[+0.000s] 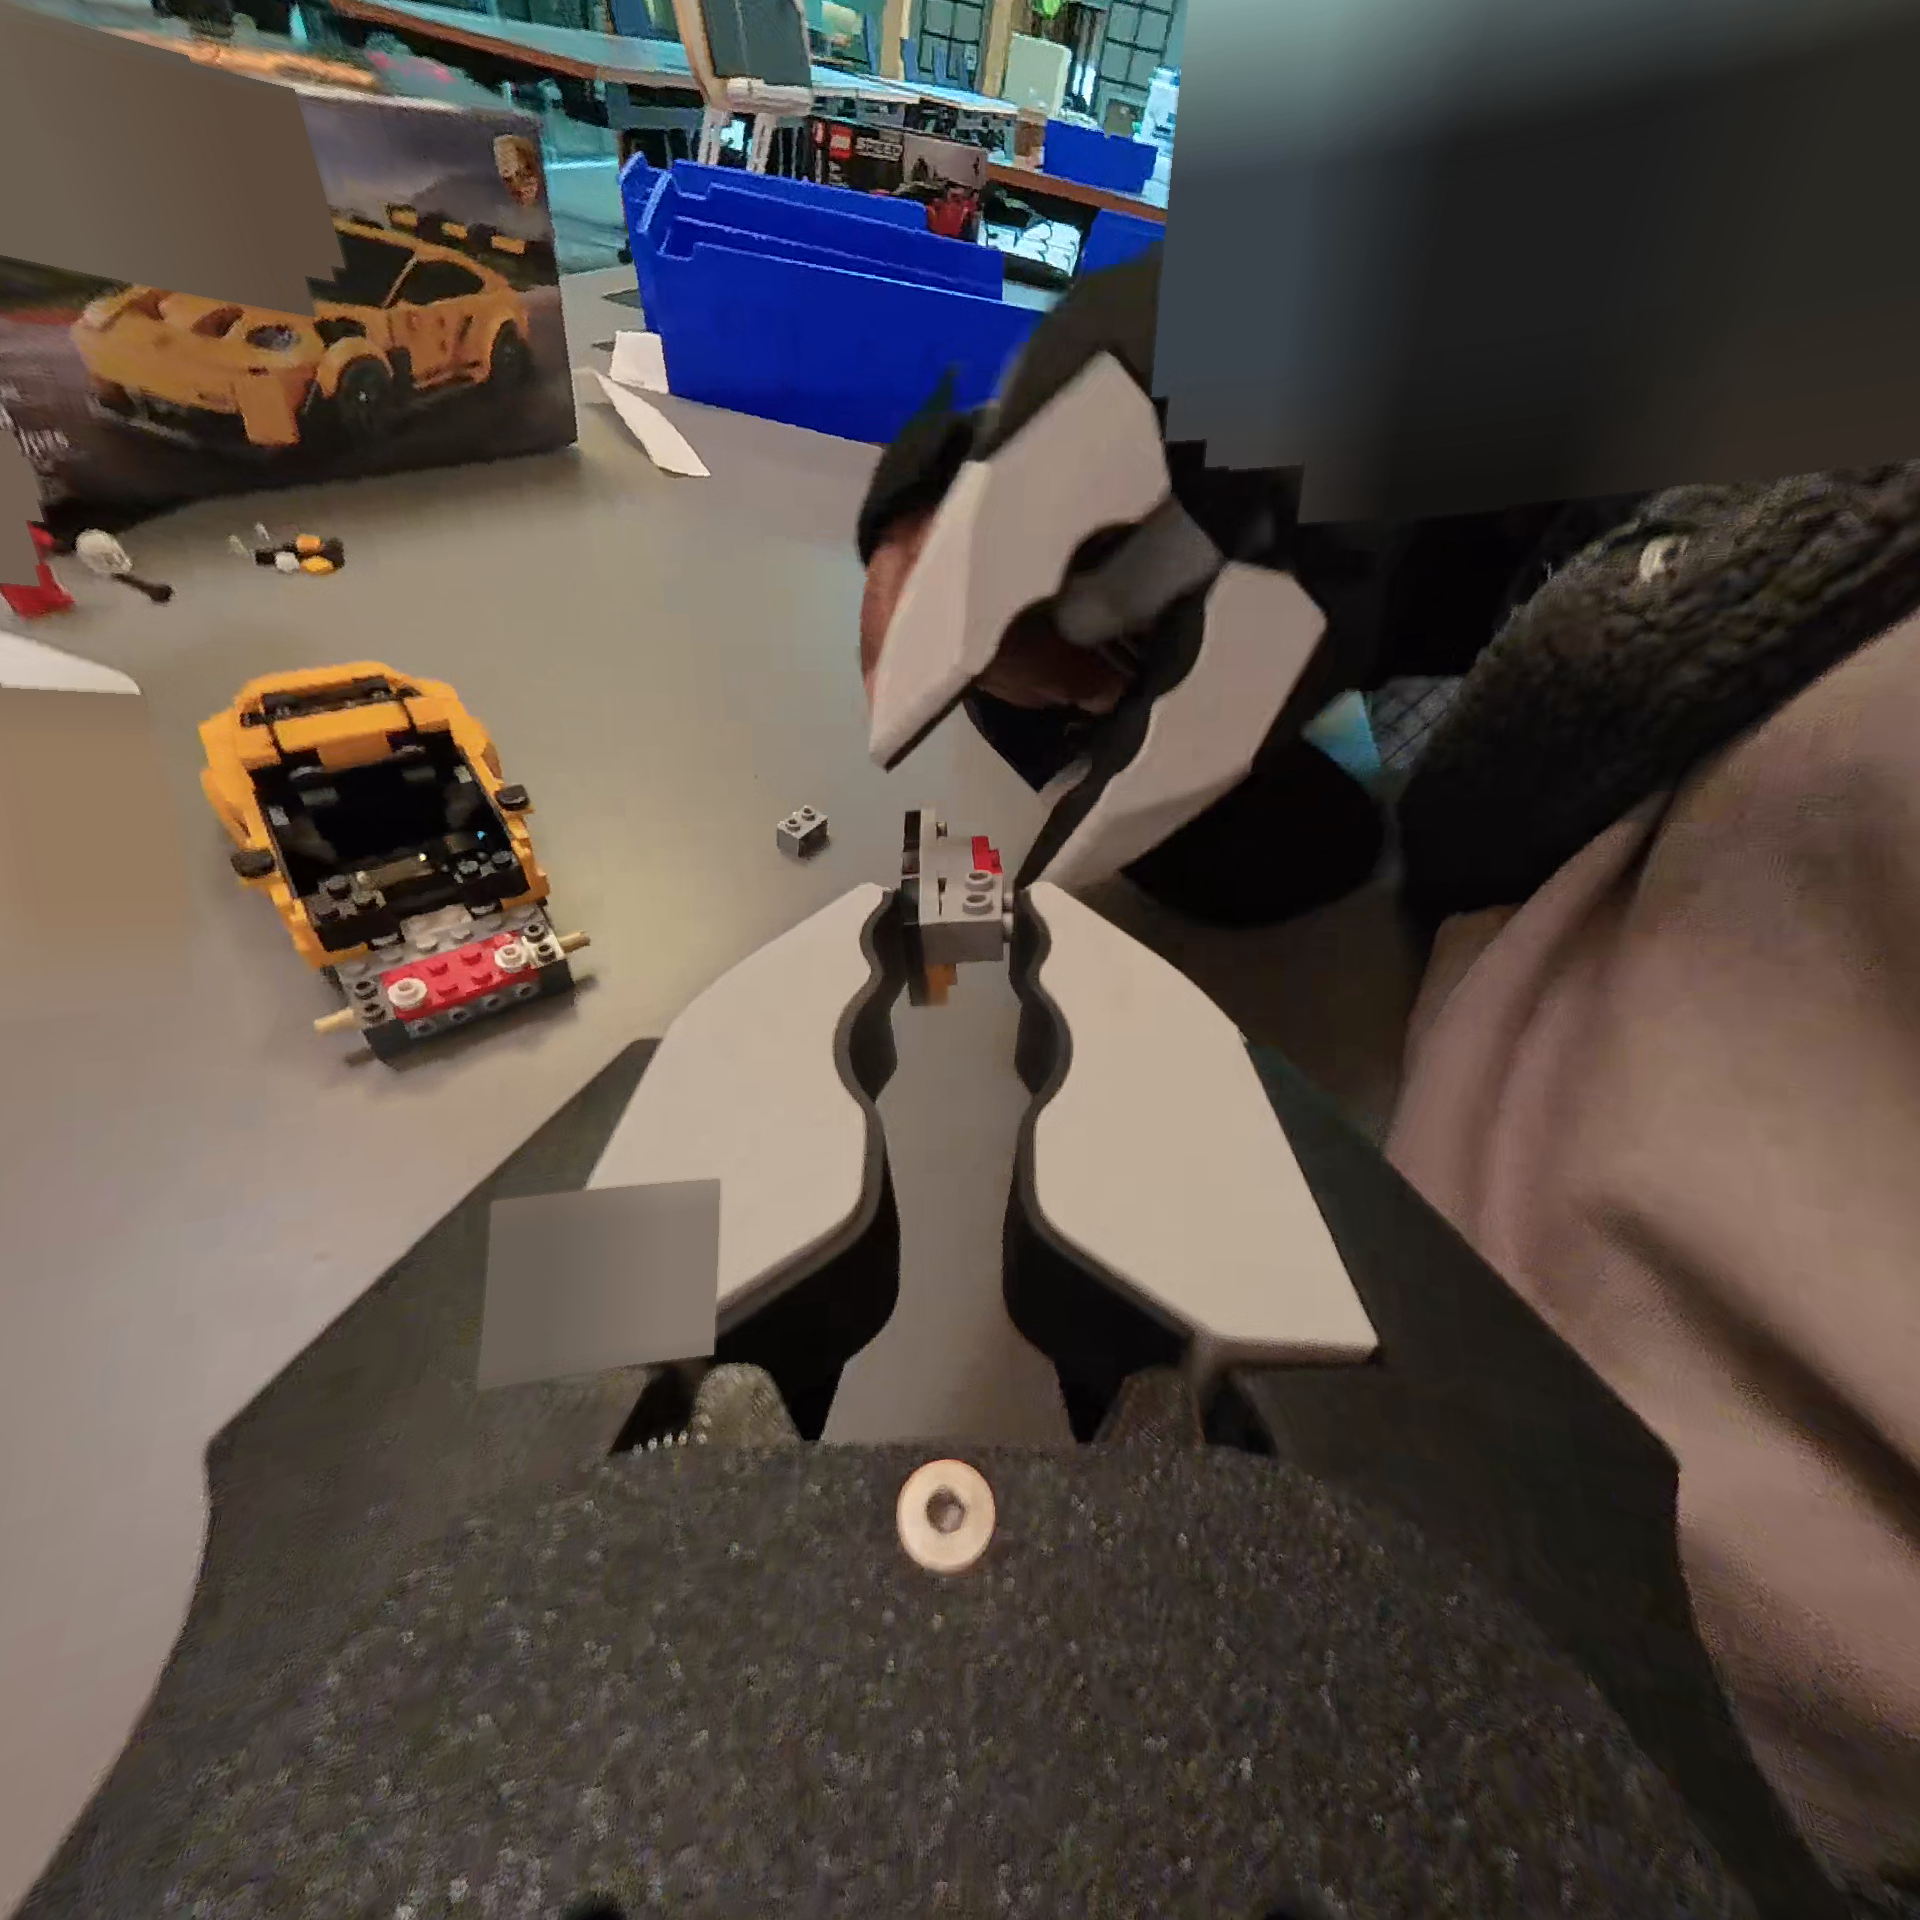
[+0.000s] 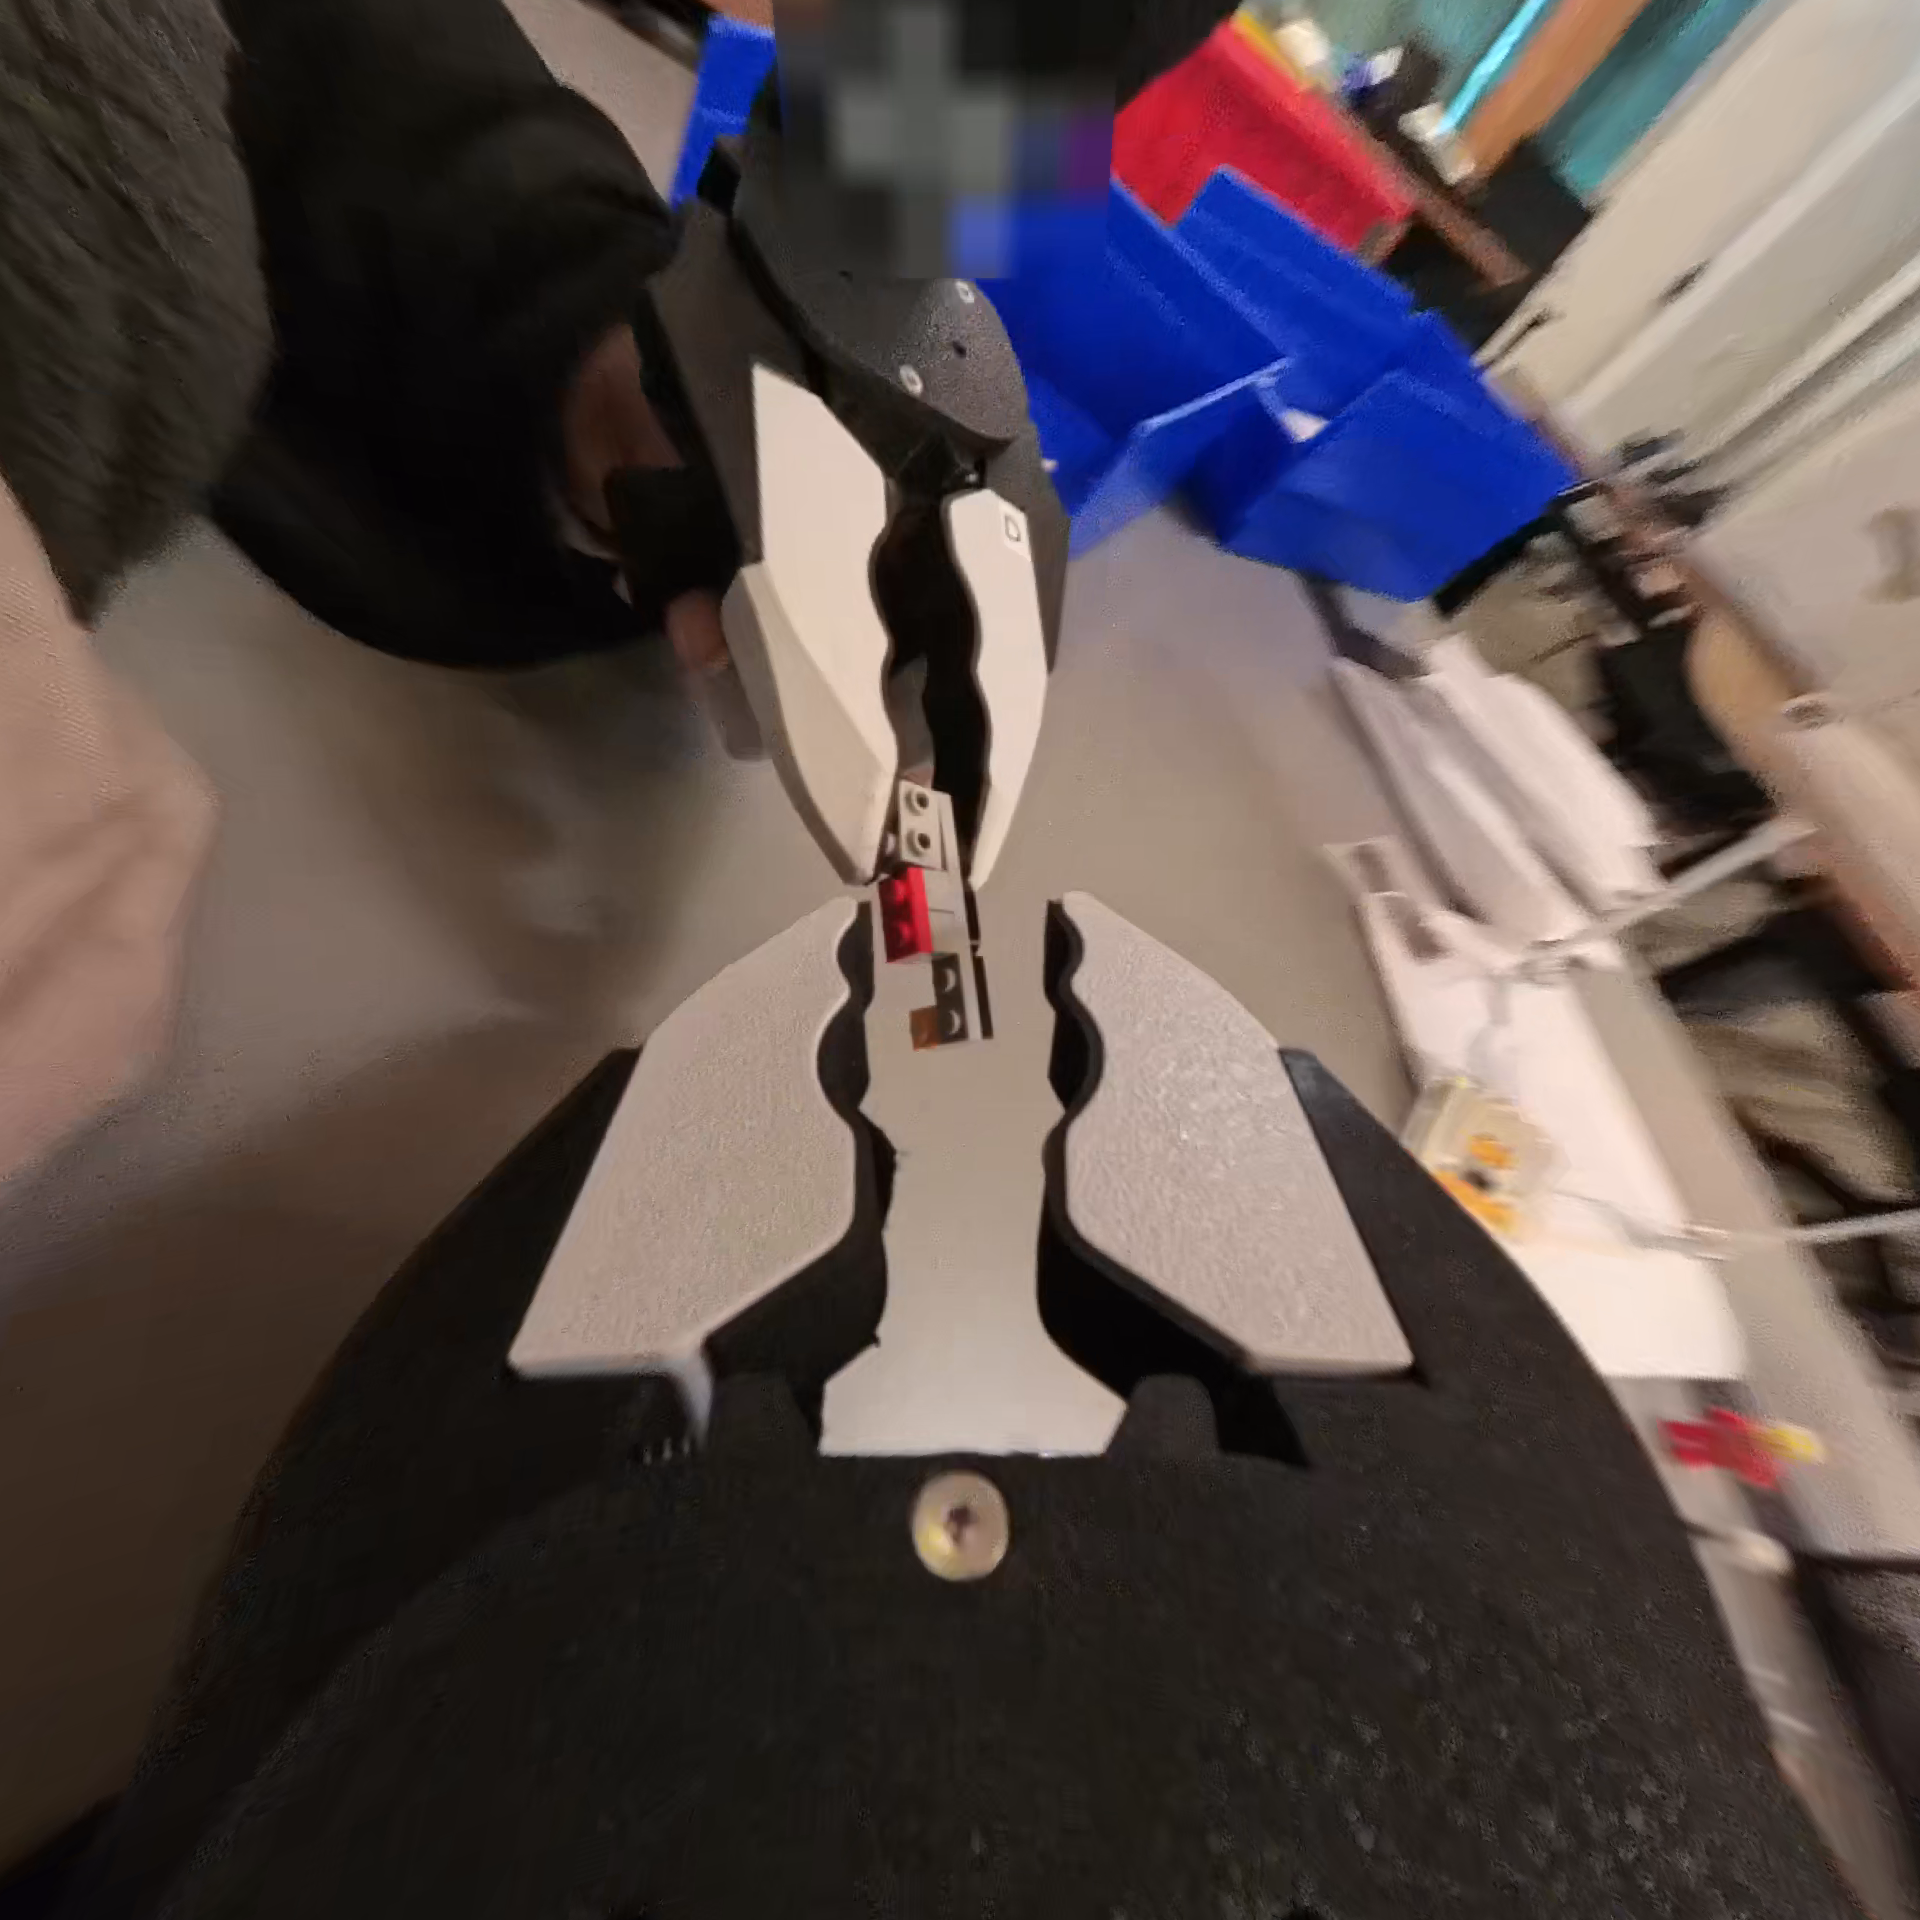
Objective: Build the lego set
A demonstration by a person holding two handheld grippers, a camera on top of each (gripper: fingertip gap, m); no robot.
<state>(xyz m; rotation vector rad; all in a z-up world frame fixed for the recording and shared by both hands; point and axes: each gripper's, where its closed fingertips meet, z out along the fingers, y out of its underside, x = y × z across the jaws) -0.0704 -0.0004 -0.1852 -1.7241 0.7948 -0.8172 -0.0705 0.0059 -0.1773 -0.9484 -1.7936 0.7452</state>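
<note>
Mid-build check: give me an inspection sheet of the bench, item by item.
Surface: grey table, unobstructed around the car.
Job's things: half-built orange car; small grey-red sub-assembly in left claw; loose grey brick.
Clutter: set box, tiny parts, white paper sheets.
Grippers: left claw shut on sub-assembly; right claw open, tips around its far end.
Cables: nothing seen.
Surroundings: blue bins.

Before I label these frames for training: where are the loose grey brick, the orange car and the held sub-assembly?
loose grey brick [image 1: 802, 831], left wrist view, side face.
orange car [image 1: 353, 717], left wrist view, roof.
held sub-assembly [image 1: 961, 914], left wrist view, grey block.
</note>
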